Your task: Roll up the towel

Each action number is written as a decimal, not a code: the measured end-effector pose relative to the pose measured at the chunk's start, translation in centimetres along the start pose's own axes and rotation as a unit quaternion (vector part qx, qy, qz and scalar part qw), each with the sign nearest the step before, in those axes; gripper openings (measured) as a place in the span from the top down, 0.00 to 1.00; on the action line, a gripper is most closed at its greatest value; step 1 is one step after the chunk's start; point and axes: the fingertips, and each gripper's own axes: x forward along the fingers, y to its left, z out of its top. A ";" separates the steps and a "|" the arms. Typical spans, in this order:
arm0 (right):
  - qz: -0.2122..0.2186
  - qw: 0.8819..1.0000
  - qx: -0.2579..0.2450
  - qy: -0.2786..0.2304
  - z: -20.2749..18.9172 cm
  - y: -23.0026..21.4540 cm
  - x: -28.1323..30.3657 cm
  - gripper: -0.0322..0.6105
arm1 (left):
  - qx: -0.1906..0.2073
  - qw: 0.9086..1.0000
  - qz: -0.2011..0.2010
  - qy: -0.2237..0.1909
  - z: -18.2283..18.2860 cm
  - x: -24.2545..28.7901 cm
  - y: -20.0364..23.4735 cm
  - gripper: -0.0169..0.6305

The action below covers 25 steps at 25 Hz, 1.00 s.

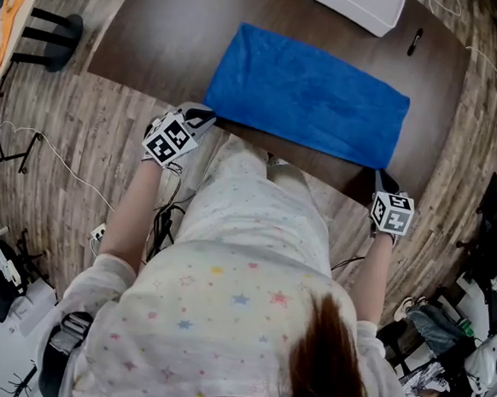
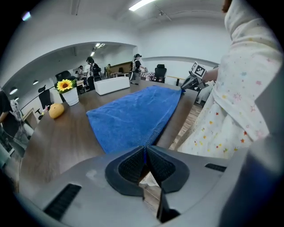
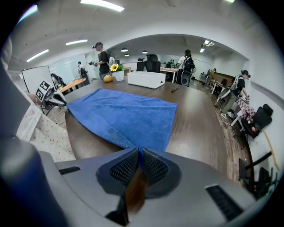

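Note:
A blue towel (image 1: 308,95) lies spread flat on the dark brown table (image 1: 158,41), its near long edge along the table's front edge. My left gripper (image 1: 205,115) is shut on the towel's near left corner; in the left gripper view the blue cloth (image 2: 133,115) runs into the closed pads (image 2: 133,167). My right gripper (image 1: 380,175) is shut on the near right corner, and in the right gripper view the towel (image 3: 124,116) narrows to a thin blue strip between the pads (image 3: 126,167).
A white rectangular box (image 1: 356,3) and a black pen (image 1: 414,40) lie at the table's far side. A white pot with a sunflower (image 2: 66,91) and a yellow fruit (image 2: 56,111) stand beyond the towel. Chairs, cables and people surround the table.

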 end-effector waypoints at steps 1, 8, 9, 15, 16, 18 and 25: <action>-0.003 1.000 -0.005 0.006 -0.5 0.1 0.1 0.89 | 0.002 1.000 -0.001 0.002 -0.3 0.2 -0.3 0.94; -0.018 0.999 0.038 -0.010 -2.5 -1.1 -1.9 0.79 | -0.002 0.999 0.033 -0.018 -1.2 -0.6 -0.3 0.93; -0.018 0.999 0.037 -0.008 -2.9 -1.3 -2.1 0.78 | -0.007 0.999 0.044 -0.021 -1.3 -0.9 0.0 0.90; -0.004 1.000 0.023 0.008 -4.5 -0.9 -1.9 0.72 | -0.083 0.993 0.081 -0.020 -3.9 -2.2 2.4 0.73; -0.004 1.000 0.017 0.010 -4.7 -0.7 -1.7 0.72 | -0.094 0.992 0.079 -0.016 -4.3 -1.9 2.4 0.73; -0.007 1.000 0.003 0.013 -4.8 -0.5 -1.3 0.73 | -0.103 0.992 0.072 -0.011 -4.8 -1.4 2.1 0.73; -0.021 1.000 -0.019 0.012 -4.4 -0.6 -0.3 0.82 | -0.086 0.994 0.071 -0.002 -5.0 -0.9 1.8 0.72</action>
